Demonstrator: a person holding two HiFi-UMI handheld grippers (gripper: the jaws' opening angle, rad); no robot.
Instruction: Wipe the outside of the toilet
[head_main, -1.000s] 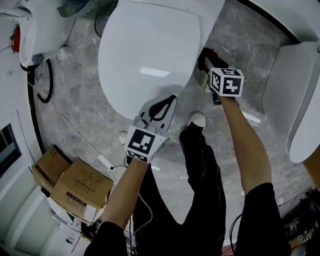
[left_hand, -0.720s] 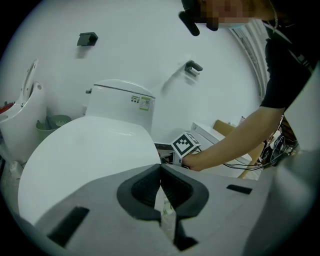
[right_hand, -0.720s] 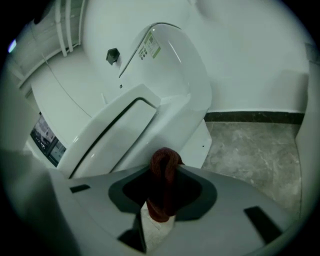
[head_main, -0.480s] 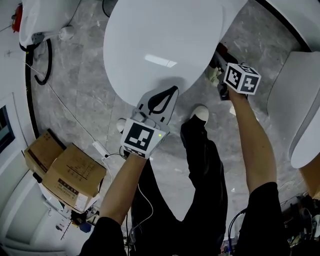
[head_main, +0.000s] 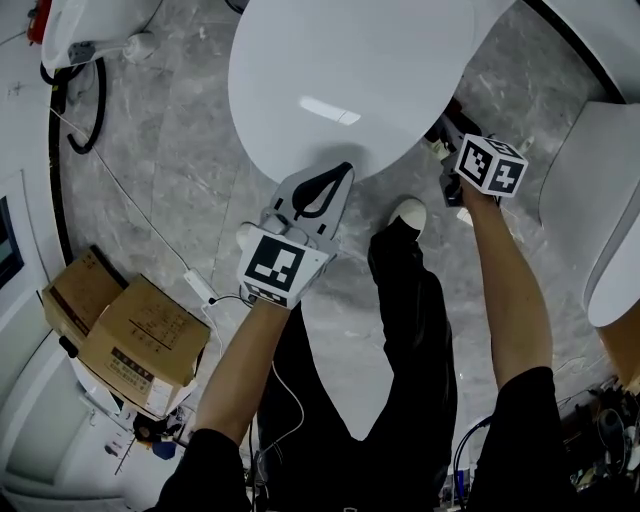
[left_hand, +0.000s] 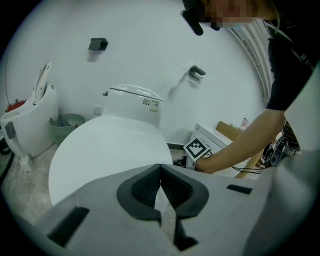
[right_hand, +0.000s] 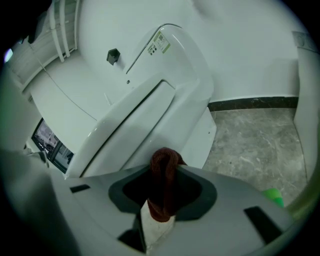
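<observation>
Red cloth half-buried in right tool

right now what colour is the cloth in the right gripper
Dark reddish brown. The cloth shows best in the right gripper view.

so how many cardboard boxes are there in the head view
2. Both on the floor at the person's left: the larger box and, further left, the smaller box. A tan shape at the right edge may be a third.

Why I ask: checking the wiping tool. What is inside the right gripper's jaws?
A dark red cloth is pinched in the right gripper, beside the toilet. Whether it touches the porcelain is hidden by the jaws.
</observation>
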